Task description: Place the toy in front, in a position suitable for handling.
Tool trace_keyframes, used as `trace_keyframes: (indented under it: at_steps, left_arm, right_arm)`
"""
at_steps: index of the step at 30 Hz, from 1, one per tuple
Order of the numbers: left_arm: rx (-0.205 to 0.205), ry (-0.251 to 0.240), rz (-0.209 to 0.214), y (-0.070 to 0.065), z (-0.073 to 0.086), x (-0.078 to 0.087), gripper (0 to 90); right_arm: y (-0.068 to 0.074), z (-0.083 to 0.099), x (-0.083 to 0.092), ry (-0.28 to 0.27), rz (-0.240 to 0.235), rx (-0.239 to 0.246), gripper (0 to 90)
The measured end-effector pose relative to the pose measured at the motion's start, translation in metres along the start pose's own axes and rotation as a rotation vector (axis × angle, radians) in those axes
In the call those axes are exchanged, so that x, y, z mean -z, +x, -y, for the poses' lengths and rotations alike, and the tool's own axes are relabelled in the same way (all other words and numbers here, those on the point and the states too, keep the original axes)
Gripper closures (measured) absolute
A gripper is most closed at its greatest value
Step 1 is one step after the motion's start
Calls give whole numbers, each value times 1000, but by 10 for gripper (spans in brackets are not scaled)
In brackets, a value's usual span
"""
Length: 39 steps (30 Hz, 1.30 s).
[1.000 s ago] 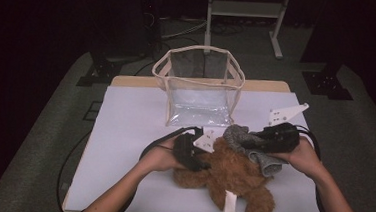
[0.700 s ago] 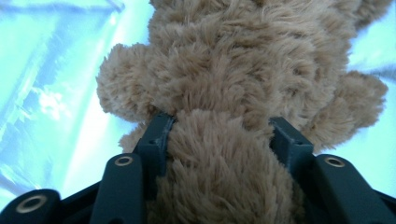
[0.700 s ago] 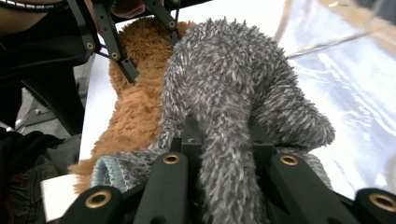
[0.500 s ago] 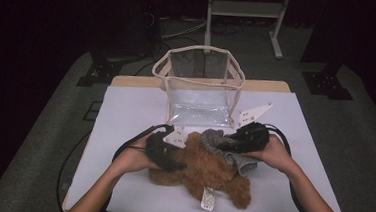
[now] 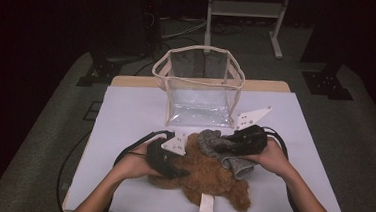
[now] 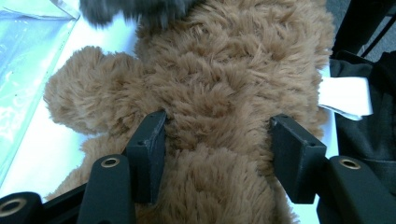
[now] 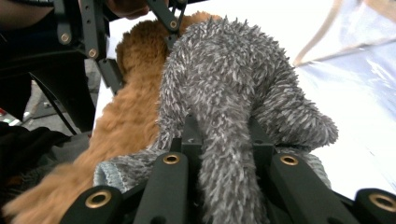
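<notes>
Now I'm clamping the grey fuzzy sock [image 7: 224, 93] in my right gripper [image 7: 223, 140] while my left gripper [image 6: 217, 135], its jaws just narrowing, is straddling the brown plush toy [image 6: 219, 84], pads pressing into the fur; next, I judge, I'm lifting both toward the clear bag [image 5: 199, 94] beyond the fingertips.

Brown plush bear [image 5: 206, 180] under grey sock [image 5: 218, 147]

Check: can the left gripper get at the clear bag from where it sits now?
Probably not straight away. The left gripper has its jaws around the brown teddy bear, which fills the gap between them. The clear bag stands open and unblocked farther back on the table, so once it lets go, likely yes.
</notes>
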<state>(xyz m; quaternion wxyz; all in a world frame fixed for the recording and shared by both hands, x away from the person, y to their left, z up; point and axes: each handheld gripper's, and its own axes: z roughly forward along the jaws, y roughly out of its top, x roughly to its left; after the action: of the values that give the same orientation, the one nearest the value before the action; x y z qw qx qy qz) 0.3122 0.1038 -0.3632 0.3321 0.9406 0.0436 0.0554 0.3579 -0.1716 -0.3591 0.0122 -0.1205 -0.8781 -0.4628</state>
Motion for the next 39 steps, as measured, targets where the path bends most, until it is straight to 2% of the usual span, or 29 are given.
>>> trace_keyframes:
  at_steps: [1,3,5,7,9,13,17,18,20,23,26,28,31,33,39]
  left_arm:
    - [5,-3,2,1,0,1,388]
    - [21,-18,6,2,1,5,342]
    - [28,-25,-7,3,0,6,288]
    - [28,-20,14,2,0,4,307]
    - [13,-13,25,-1,1,0,368]
    - [-2,-1,16,-6,3,-1,378]
    - [6,-9,30,-4,5,6,363]
    - [18,-18,36,-4,6,7,338]
    - [17,-32,27,-1,7,12,277]
    - [29,-49,18,4,11,21,215]
    - [37,-42,12,8,16,26,175]
    - [52,-55,37,11,21,28,159]
    - [54,-68,61,13,24,25,120]
    - [43,-60,63,13,23,24,103]
    - [34,4,73,21,15,2,44]
  right_arm:
    - [3,1,-11,20,-16,13,744]
    - [6,4,-15,20,-24,11,744]
    - [10,8,-15,18,-30,13,745]
    - [14,12,-12,17,-34,14,745]
    - [17,12,-9,18,-36,16,744]
    - [15,0,-2,3,-13,29,743]
    - [17,-4,-12,6,-36,39,743]
    - [19,-1,-17,12,-46,42,744]
    - [22,3,-21,22,-45,49,745]
    - [27,9,-20,19,-47,56,745]
    - [32,10,-19,20,-48,64,745]
    - [34,11,-19,21,-47,70,746]
    - [36,12,-20,17,-55,73,747]
    - [36,13,-20,16,-58,70,747]
    - [36,13,-21,19,-60,74,748]
